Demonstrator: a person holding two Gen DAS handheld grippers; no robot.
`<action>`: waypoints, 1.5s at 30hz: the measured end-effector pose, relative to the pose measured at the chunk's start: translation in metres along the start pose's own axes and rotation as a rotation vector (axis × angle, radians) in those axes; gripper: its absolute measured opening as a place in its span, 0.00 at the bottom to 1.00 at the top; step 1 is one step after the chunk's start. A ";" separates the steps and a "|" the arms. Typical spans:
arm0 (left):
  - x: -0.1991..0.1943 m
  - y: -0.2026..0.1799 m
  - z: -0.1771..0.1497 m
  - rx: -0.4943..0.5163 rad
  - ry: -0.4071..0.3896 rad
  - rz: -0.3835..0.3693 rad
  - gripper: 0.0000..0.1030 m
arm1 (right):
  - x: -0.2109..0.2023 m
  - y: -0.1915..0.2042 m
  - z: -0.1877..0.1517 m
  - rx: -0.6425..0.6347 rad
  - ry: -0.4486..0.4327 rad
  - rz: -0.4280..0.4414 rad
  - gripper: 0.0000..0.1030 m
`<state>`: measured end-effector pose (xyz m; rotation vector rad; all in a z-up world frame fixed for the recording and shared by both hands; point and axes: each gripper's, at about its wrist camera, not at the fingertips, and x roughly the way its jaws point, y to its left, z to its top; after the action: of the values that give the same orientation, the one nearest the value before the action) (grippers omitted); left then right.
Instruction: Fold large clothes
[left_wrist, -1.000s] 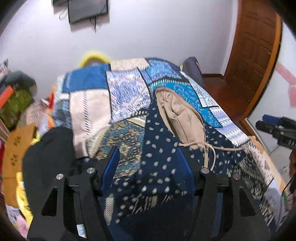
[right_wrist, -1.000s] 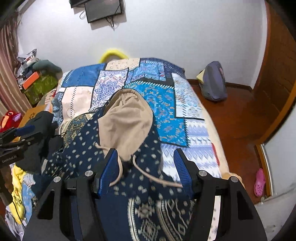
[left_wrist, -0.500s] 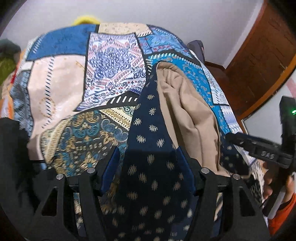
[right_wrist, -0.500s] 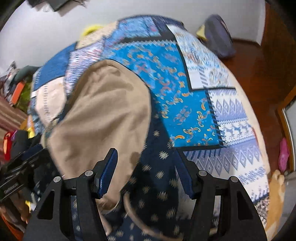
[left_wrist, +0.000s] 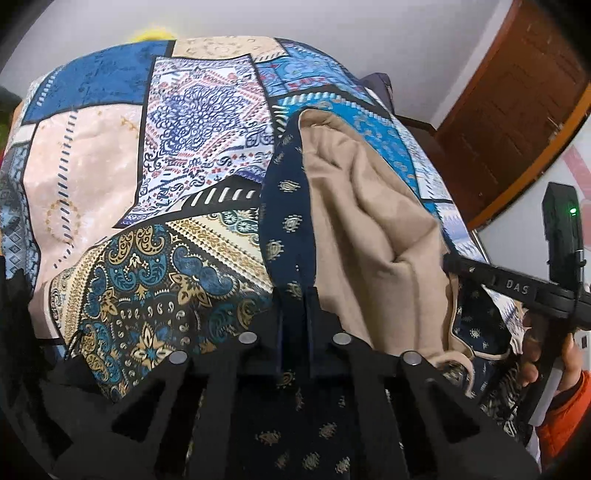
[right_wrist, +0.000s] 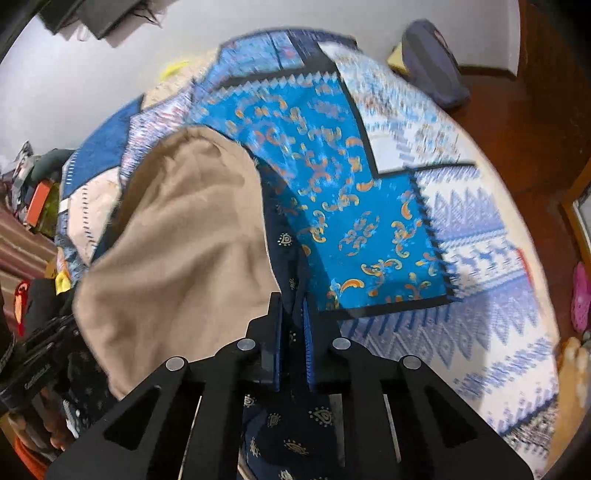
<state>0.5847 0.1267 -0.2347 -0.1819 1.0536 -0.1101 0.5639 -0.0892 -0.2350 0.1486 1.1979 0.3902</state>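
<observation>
Now both hand-held grippers have closed, where a second ago their jaws stood wide above the garment. The left hand-held gripper (left_wrist: 295, 332) is clenched on the navy edge of the hooded garment (left_wrist: 291, 229), and the right hand-held gripper (right_wrist: 293, 332) is clenched on the navy cloth on the other side of the hood; in both wrist views a strip of the dotted fabric runs up between the blue pads. Both have also come down much nearer to the bed than they were a second ago, so the quilt now fills most of each view.

For the task, I judge this to mean that the grasp is made and the reaching step is over. The garment is now held at two points on either side of the hood, which should allow it to be lifted, spread or folded over, though nothing is folded yet.

The garment lies on the bed, straight ahead of each hand-held gripper and also under it. It is dark navy with small gold motifs, and its hood shows a plain beige lining (right_wrist: 184, 240), which is open and turned upward. From the left hand-held gripper the lining lies ahead and to the right; from the right one it lies ahead and to the left. A beige drawstring (left_wrist: 458, 362) hangs loose near the left one, on its right. The cloth is soft and creased, not flat. Beyond the hood the patchwork quilt (left_wrist: 92, 155) covers the bed.
</observation>
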 end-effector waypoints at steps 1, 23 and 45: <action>-0.005 -0.002 -0.001 0.006 -0.001 0.005 0.06 | -0.008 0.001 -0.001 -0.008 -0.011 0.010 0.08; -0.187 -0.041 -0.137 0.129 -0.054 -0.055 0.05 | -0.179 0.045 -0.145 -0.218 -0.090 0.066 0.08; -0.142 -0.010 -0.218 0.090 0.055 0.068 0.37 | -0.135 0.026 -0.205 -0.335 0.011 -0.167 0.28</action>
<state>0.3250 0.1210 -0.2160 -0.0617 1.1066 -0.1013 0.3266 -0.1342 -0.1827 -0.2416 1.1294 0.4383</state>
